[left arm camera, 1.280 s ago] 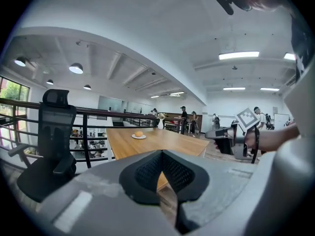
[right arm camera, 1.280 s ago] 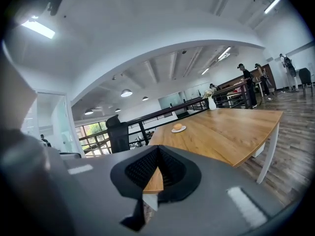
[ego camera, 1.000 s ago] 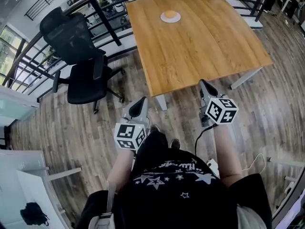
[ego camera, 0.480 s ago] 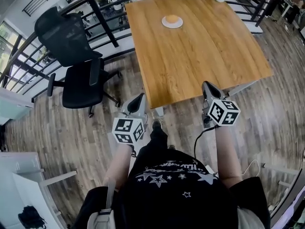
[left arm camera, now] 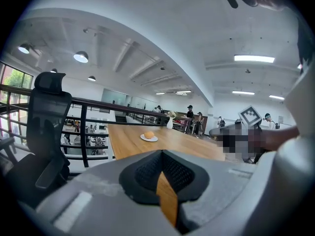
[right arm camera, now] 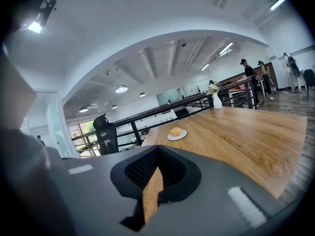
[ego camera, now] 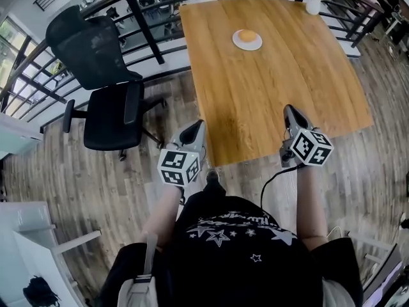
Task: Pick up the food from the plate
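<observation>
In the head view the food (ego camera: 247,36), a round orange-brown bun, sits on a small white plate (ego camera: 255,45) close to the far edge of the desk (ego camera: 275,88), roughly midway between the two far corners, with a white vase (ego camera: 313,5) at the far right corner. The left gripper (ego camera: 197,129) hangs just off the near left corner, over the floor, and the right gripper (ego camera: 291,112) is over the near edge toward the near right corner; both are well apart from the plate. In the left gripper view the left gripper (left arm camera: 160,165) has its jaws drawn together to a thin slit with nothing in them, and the food (left arm camera: 148,134) shows small on the plate (left arm camera: 154,139) far ahead. In the right gripper view the right gripper (right arm camera: 156,168) is likewise pinched to a sliver and empty, the food (right arm camera: 175,131) and plate (right arm camera: 182,136) beyond it. The bun looks light and soft and would probably dent under a hard squeeze, so a gentle hold across its widest middle seems best. It is domed, top upward, with no long axis I can make out.
</observation>
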